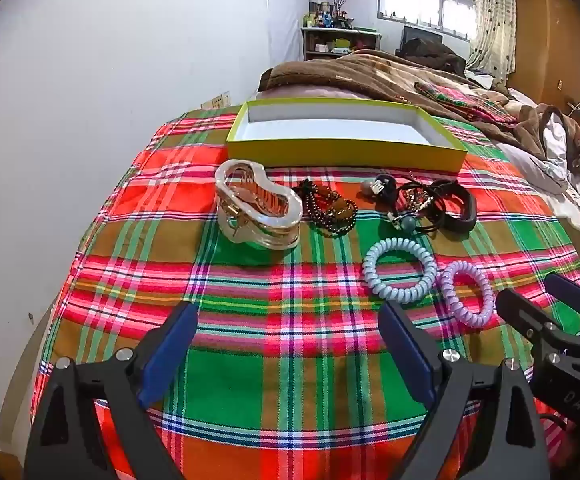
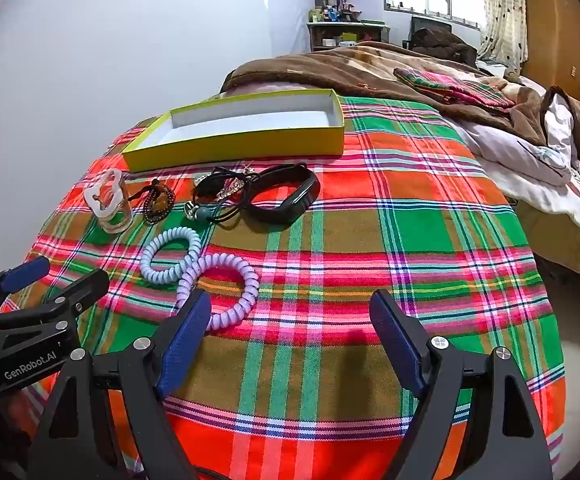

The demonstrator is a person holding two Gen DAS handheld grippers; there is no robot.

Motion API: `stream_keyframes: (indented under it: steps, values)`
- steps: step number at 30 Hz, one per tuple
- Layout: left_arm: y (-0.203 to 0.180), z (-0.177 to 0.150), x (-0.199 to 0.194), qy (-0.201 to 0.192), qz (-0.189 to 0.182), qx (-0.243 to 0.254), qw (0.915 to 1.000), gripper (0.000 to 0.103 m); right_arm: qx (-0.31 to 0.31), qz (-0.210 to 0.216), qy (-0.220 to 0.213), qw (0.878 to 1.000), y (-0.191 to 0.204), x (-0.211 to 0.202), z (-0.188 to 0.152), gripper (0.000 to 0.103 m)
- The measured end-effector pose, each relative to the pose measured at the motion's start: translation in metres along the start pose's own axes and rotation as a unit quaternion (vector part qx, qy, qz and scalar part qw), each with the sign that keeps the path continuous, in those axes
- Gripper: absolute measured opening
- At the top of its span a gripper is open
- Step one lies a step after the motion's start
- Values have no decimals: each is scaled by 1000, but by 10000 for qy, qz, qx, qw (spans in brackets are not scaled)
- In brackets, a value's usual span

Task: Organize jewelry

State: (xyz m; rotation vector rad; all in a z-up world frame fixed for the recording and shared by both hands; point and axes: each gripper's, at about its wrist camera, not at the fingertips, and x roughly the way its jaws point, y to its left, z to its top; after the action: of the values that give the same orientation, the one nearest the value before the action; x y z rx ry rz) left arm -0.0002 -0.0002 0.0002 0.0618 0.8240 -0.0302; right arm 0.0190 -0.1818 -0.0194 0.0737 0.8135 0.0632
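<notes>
A yellow box (image 1: 342, 154) with a white inside stands open at the far side of the plaid cloth; it also shows in the right wrist view (image 2: 234, 148). In front of it lie a clear hair claw (image 1: 256, 204), a brown bead bracelet (image 1: 330, 208), black hair ties with charms (image 1: 414, 204), a black band (image 2: 286, 194), a blue spiral hair tie (image 1: 400, 270) and a purple spiral hair tie (image 2: 220, 292). My left gripper (image 1: 290, 336) is open and empty, short of the items. My right gripper (image 2: 290, 328) is open and empty, its left finger beside the purple tie.
The plaid cloth (image 2: 410, 220) covers a raised surface. A bed with brown blankets (image 1: 390, 76) and rumpled bedding lies behind and to the right. A white wall is on the left. The right gripper shows at the right edge of the left wrist view (image 1: 542, 304).
</notes>
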Motion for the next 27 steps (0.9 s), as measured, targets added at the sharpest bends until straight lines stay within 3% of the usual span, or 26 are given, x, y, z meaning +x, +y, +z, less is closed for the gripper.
stream_keyframes:
  steps: [12, 20, 27]
  values:
    - [10, 2, 6, 66, -80, -101, 9999, 91, -45, 56, -178, 9998, -1, -6, 1, 81]
    - [13, 0, 0, -22, 119, -119, 9999, 91, -134, 38, -271, 9995, 6, -11, 0, 81]
    - [19, -1, -4, -44, 84, -233, 9997, 91, -194, 69, -268, 9994, 11, -12, -1, 81]
